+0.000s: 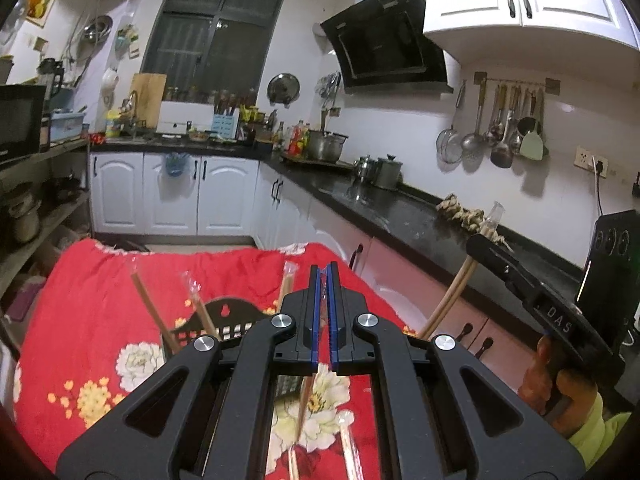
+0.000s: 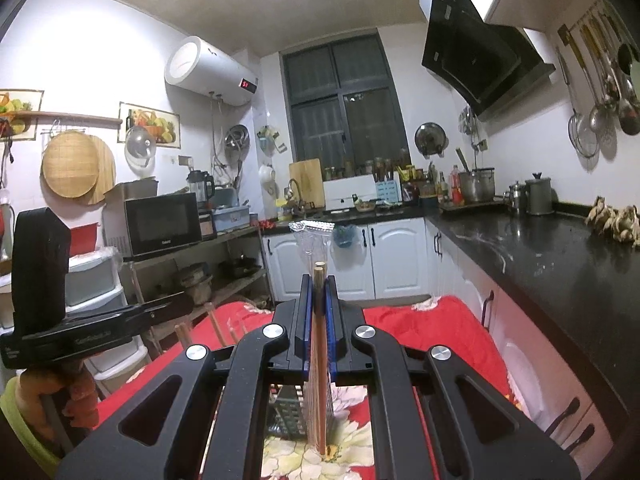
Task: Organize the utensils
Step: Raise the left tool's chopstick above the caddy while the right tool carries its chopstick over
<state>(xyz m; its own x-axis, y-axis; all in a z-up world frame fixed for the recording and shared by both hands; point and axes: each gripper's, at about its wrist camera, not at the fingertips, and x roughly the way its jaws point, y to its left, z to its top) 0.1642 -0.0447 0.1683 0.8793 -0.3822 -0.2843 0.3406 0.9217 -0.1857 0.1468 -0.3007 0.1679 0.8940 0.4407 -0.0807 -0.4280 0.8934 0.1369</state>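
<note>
The left gripper [image 1: 326, 270] is pinched shut on a clear wrapper above a red floral cloth [image 1: 80, 280]. Wrapped chopsticks [image 1: 150, 308] stand in a black holder [image 1: 224, 318]. At right, the right gripper [image 1: 486, 242] holds pale chopsticks [image 1: 452, 296].

Left gripper [image 1: 326, 270] jaws fully closed, pointing 12 o'clock. Right gripper [image 2: 319, 280] jaws clamped narrow, pointing 12 o'clock; its hand [image 1: 554, 384] at 4 o'clock.

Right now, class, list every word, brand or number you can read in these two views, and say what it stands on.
"DAS": on the right gripper, partly cut off.
Red digits on the water heater: too blurred to read.
Brand on the microwave: too small to read.
Raised lettering on the left gripper: not legible.
</note>
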